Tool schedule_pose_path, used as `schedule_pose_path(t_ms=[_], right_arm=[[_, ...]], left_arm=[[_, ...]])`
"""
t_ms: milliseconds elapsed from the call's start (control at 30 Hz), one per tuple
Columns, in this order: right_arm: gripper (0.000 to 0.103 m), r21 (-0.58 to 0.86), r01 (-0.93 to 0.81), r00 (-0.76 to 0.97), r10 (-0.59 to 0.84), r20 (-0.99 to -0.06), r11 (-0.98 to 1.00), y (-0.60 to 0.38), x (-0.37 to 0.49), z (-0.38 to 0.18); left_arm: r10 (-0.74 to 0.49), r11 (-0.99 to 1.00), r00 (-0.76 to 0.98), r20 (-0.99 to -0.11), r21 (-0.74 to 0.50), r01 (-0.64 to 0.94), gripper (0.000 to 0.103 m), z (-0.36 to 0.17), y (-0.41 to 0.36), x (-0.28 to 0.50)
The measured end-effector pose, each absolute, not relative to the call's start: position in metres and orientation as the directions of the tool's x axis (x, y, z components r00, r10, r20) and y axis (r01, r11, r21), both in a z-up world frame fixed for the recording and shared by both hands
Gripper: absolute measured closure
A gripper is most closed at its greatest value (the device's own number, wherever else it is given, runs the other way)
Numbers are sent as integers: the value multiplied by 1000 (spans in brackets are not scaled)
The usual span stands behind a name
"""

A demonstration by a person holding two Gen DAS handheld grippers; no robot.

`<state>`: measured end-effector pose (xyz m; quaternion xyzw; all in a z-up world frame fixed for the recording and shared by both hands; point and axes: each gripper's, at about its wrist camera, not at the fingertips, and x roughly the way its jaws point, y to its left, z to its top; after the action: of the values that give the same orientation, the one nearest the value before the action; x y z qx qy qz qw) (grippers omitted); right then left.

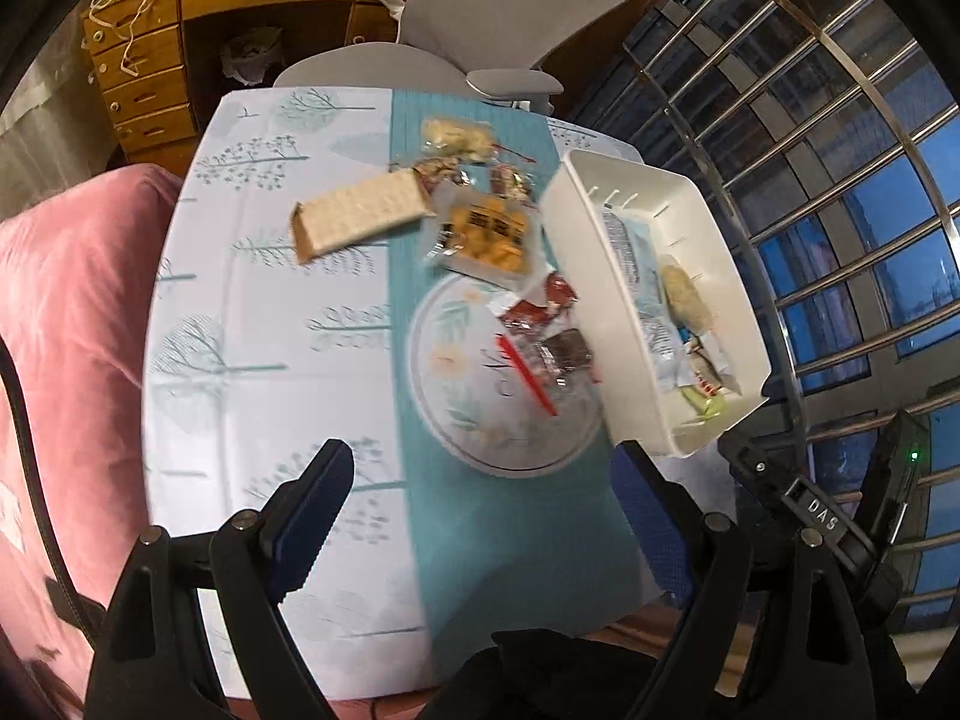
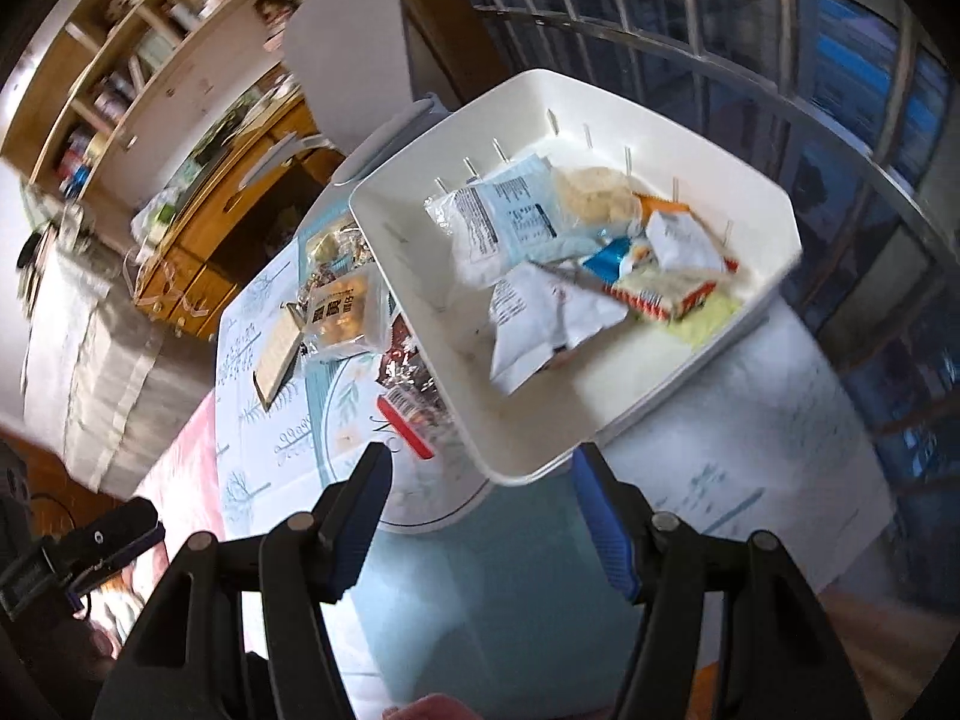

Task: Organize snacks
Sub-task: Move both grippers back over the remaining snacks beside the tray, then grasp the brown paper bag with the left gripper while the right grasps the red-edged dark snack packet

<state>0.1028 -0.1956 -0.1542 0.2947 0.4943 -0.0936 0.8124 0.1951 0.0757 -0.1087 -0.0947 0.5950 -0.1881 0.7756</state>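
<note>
Nearest the cameras, the left gripper (image 1: 480, 516) has its fingers (image 1: 312, 516) spread wide with nothing between them, above the surface (image 1: 270, 360). The right gripper (image 2: 480, 516) is also spread; the near corner of the white bin (image 2: 420, 276) sits between its fingers, though whether they touch it is hard to tell. Motion blur softens much. Beyond, a round plate (image 1: 444, 420) holds red and dark wrapped snacks (image 1: 540, 330), partly hidden by the bin. The bin holds several packets (image 2: 510, 222). Farther off lie a cracker pack (image 1: 360, 216) and a yellow snack bag (image 1: 486, 234).
</note>
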Motion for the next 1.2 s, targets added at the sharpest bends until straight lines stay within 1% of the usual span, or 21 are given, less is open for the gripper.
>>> schedule_pose_path(t_ms=[200, 367, 533, 600, 733, 1000, 1100, 1200], right_arm=[[40, 444, 609, 488, 131, -863, 657, -177, 93, -165], [40, 447, 701, 463, 124, -878, 556, -166, 93, -176], [40, 427, 743, 440, 104, -892, 516, -155, 100, -185], [40, 421, 748, 439, 93, -894, 514, -152, 105, -191], [40, 405, 773, 435, 57, -899, 487, -150, 116, -206], [40, 388, 800, 431, 9, -902, 457, -142, 138, -235], [40, 382, 804, 430, -1, -903, 456, -135, 150, -246], [40, 377, 803, 435, -21, -900, 462, -130, 163, -253]], left_arm=[[-379, 914, 222, -898, -326, 242, 17, -110, 104, 219], [-350, 921, 228, -909, -289, 259, 17, -115, 119, 248], [-324, 926, 229, -918, -259, 274, 17, -130, 123, 279], [-297, 935, 238, -925, -231, 269, 17, -142, 122, 295], [-300, 932, 216, -929, -237, 276, 17, -168, 119, 325], [-269, 888, 206, -941, -160, 430, 17, -208, 94, 367], [-293, 829, 157, -943, -169, 533, 17, -219, 80, 377], [-268, 785, 163, -949, -118, 608, 17, -225, 65, 384]])
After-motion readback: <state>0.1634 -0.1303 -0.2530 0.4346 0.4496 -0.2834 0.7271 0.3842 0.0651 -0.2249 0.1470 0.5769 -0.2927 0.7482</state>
